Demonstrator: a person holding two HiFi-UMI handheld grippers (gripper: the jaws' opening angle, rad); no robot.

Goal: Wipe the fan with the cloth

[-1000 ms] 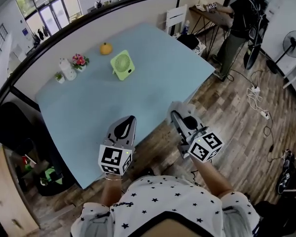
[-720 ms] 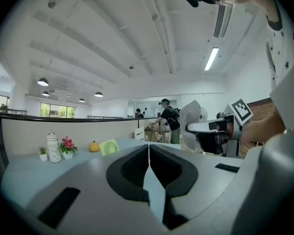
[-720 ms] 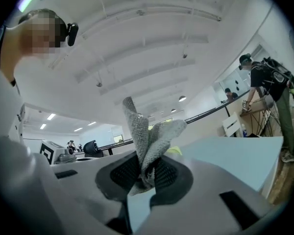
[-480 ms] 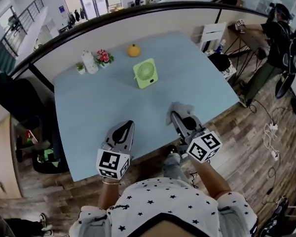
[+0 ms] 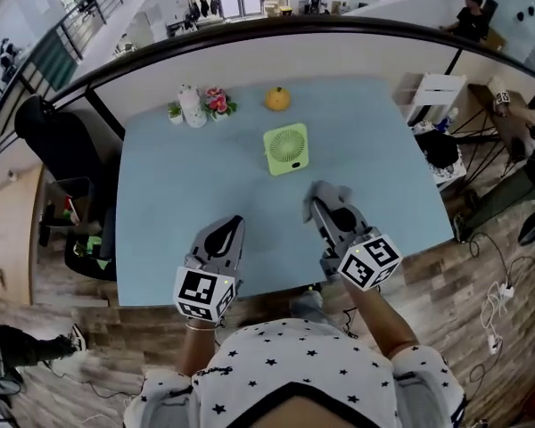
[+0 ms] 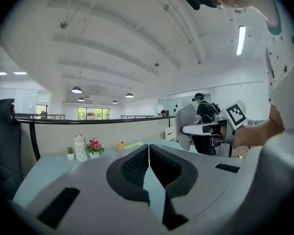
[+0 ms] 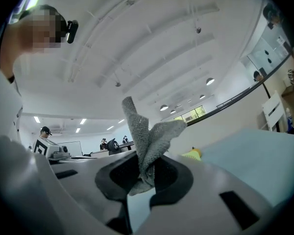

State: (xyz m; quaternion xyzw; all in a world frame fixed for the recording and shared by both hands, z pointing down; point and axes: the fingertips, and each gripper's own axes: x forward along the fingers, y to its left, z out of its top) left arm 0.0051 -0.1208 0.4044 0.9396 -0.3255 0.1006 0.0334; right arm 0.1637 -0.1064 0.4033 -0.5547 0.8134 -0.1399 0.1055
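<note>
Bright, even daylight with ceiling lamps (image 6: 76,89) lit; shadows are soft. All views bow strongly at the edges, with dark rounded corners in both gripper views.

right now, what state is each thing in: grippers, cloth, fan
left gripper: fingers shut, nothing between them
right gripper: fingers shut on the cloth
cloth: bunched, sticking up out of the right gripper's fingers
fan: on the table, apart from both grippers, not touched by the cloth; can't tell if it is running
</note>
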